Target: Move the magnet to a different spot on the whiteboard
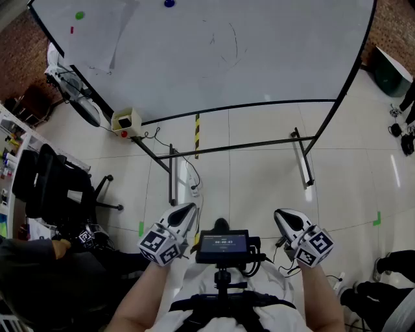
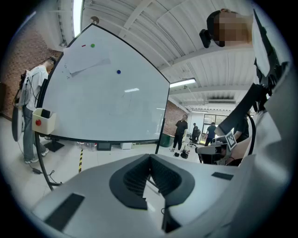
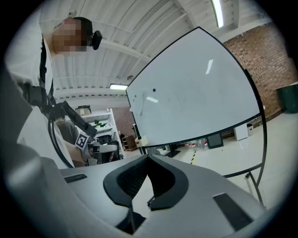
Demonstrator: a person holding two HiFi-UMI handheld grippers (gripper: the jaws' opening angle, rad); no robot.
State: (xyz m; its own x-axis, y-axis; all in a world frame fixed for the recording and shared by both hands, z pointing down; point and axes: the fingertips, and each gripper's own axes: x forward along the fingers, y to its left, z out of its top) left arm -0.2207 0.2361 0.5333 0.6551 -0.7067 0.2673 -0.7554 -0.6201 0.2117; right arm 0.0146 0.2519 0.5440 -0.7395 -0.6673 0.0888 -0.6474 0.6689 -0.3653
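Observation:
The whiteboard (image 1: 259,58) stands on its frame well ahead of me. A blue magnet (image 1: 169,2) sticks near its top edge, and a green magnet (image 1: 79,15) near its upper left corner. The blue magnet (image 2: 118,72) also shows in the left gripper view, and as a small dot, the blue magnet (image 3: 154,90), in the right gripper view. My left gripper (image 1: 188,209) and right gripper (image 1: 280,214) are held close to my body, far short of the board. Both are shut with nothing between the jaws: left gripper (image 2: 150,158), right gripper (image 3: 148,157).
A sheet of paper (image 1: 123,32) hangs on the board's left part. A box with a red button (image 1: 126,120) is fixed at the board's lower left corner. The stand's legs (image 1: 301,155) reach onto the floor. An office chair (image 1: 52,188) stands at my left. People (image 2: 180,132) stand beyond the board.

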